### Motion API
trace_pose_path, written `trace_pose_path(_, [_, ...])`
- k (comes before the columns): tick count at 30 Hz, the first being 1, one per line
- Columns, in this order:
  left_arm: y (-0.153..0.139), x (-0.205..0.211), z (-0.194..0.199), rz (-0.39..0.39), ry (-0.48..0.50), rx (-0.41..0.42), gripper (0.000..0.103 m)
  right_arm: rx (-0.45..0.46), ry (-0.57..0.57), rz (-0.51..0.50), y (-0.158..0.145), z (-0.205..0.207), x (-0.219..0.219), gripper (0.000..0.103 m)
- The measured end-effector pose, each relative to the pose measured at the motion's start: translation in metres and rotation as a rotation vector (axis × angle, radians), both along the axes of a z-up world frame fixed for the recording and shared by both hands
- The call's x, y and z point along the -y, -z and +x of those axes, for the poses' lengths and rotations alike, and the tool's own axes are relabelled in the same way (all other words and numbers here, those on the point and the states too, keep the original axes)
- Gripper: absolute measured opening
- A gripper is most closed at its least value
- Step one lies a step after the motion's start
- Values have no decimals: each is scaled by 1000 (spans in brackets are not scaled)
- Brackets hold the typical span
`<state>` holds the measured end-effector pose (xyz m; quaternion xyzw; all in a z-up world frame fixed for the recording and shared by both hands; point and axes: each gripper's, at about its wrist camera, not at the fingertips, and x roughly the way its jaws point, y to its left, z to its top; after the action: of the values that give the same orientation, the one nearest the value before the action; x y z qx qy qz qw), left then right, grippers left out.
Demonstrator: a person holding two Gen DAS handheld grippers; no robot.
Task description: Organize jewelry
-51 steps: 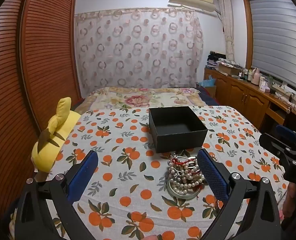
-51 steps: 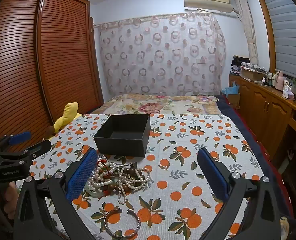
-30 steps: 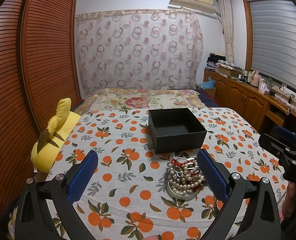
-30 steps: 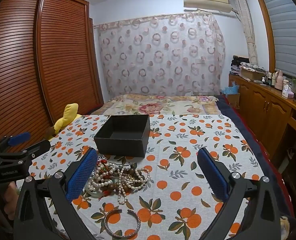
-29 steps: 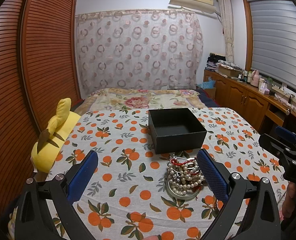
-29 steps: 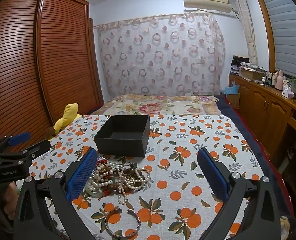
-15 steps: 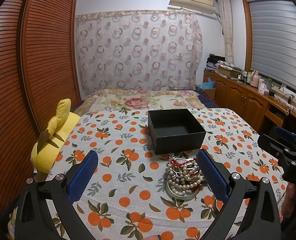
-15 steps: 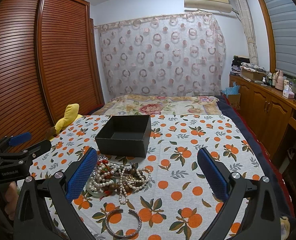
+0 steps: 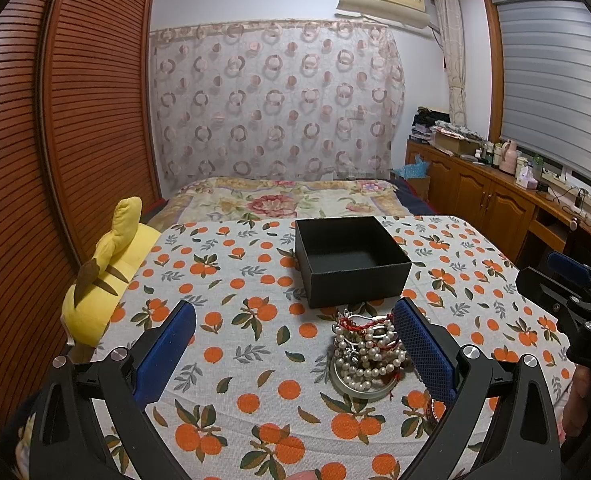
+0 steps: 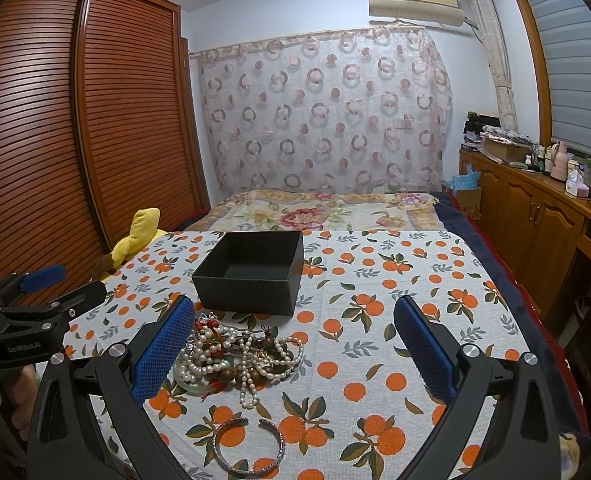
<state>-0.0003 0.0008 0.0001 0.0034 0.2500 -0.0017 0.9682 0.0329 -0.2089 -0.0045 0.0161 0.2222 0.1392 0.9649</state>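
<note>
An open black box (image 9: 351, 260) stands empty on the orange-print tablecloth (image 9: 231, 320); it also shows in the right wrist view (image 10: 251, 272). In front of it lies a tangled pile of pearl and bead jewelry (image 9: 365, 348) on a small round dish, seen too in the right wrist view (image 10: 235, 356). A silver cuff bracelet (image 10: 251, 446) lies nearer, apart from the pile. My left gripper (image 9: 293, 344) is open and empty, its right finger beside the pile. My right gripper (image 10: 293, 344) is open and empty, its left finger beside the pile.
A yellow plush toy (image 9: 107, 276) lies at the cloth's left edge. A wooden slatted wardrobe (image 10: 95, 140) stands on the left, wooden cabinets (image 10: 535, 220) on the right. A floral bedspread (image 9: 287, 200) lies beyond the box.
Both views have shifted very slightly; the jewelry, box and open grippers stay as they were.
</note>
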Motion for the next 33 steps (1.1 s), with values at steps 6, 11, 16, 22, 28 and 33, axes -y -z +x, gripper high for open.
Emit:
trace_pose_path(6, [0, 0, 0, 1, 0, 1, 96, 0, -1, 0, 0, 0, 0, 101])
trace_pose_path(11, [0, 0, 0, 1, 0, 2, 96, 1, -1, 1, 0, -1, 0, 101])
trace_pose_path(16, [0, 2, -1, -1, 1, 2, 96, 1, -2, 1, -1, -1, -1, 101])
trace_pose_path(22, [0, 2, -1, 0, 1, 2, 96, 2, -1, 2, -1, -1, -1, 101])
trace_pose_path(28, [0, 2, -1, -1, 2, 1, 96, 0, -3, 1, -1, -1, 0, 101])
trace_pose_path(33, [7, 11, -2, -3, 11, -13, 96, -20, -14, -8, 7, 0, -2, 101])
